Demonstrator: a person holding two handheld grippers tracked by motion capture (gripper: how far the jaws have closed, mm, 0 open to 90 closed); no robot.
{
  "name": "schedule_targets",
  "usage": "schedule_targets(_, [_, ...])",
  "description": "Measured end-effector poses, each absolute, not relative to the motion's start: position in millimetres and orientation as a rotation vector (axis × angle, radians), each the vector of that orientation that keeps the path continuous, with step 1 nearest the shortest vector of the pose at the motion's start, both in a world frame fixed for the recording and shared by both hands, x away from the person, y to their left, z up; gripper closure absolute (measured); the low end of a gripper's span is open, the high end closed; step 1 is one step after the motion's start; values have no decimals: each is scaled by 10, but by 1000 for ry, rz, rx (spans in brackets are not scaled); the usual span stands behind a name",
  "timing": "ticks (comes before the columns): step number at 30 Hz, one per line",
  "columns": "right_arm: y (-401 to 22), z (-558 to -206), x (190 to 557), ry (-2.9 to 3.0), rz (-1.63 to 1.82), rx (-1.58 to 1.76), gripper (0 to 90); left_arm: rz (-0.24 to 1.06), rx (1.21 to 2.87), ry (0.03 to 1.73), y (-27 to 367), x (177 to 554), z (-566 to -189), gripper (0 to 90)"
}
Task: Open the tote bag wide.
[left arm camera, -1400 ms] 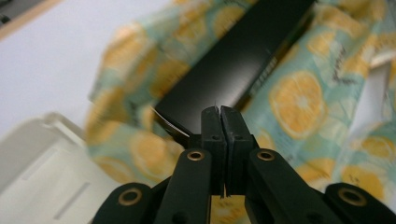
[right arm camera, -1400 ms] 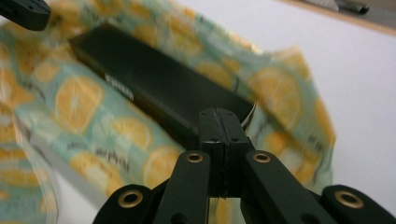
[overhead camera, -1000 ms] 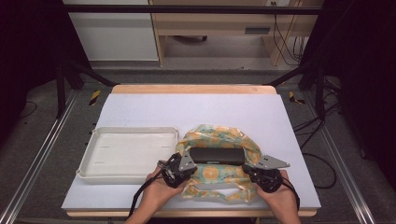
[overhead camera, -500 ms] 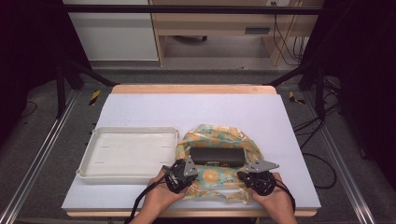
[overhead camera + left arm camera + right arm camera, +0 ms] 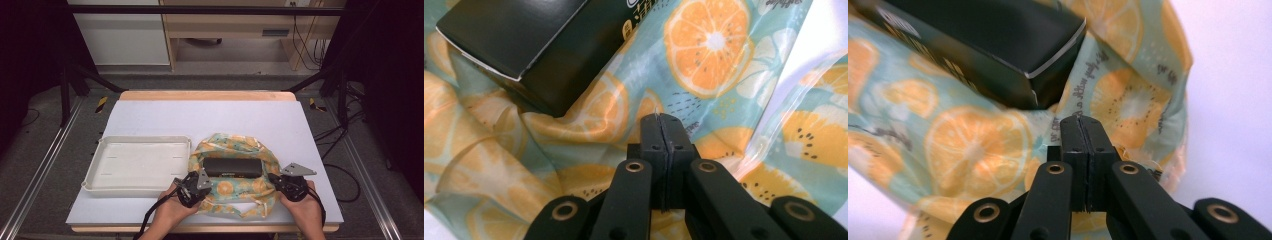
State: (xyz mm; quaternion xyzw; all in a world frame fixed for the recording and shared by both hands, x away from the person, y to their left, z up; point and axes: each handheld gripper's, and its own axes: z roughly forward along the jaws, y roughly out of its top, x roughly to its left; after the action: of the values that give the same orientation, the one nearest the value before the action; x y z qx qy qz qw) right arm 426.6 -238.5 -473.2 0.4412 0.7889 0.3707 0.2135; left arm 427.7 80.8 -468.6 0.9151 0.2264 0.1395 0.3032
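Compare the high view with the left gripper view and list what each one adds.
High view alone: the white tray left of the cloth, the whole table, both hands, and the right gripper.

Left gripper view alone: the left gripper with jaws pressed together on a thin fold of the cloth, and the orange-slice print up close.

Both: the orange-print cloth with the black box lying on it.

The right gripper [image 5: 1082, 122] has its two black jaws pressed tight together, tips against the orange-print cloth [image 5: 973, 140]. A black box [image 5: 993, 45] lies on that cloth just beyond them, one corner nearest the jaws
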Motion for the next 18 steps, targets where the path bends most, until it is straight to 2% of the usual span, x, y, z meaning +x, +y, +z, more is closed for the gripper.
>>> schedule_targets(11, [-2387,-4772,4277,2221,996,1252,897,376,2420,594,844,4264,-4655,899])
schedule_targets(18, [-2405,-4492,4288,2151,1093,1187,895,378,2391,573,846,4255,-4553,898])
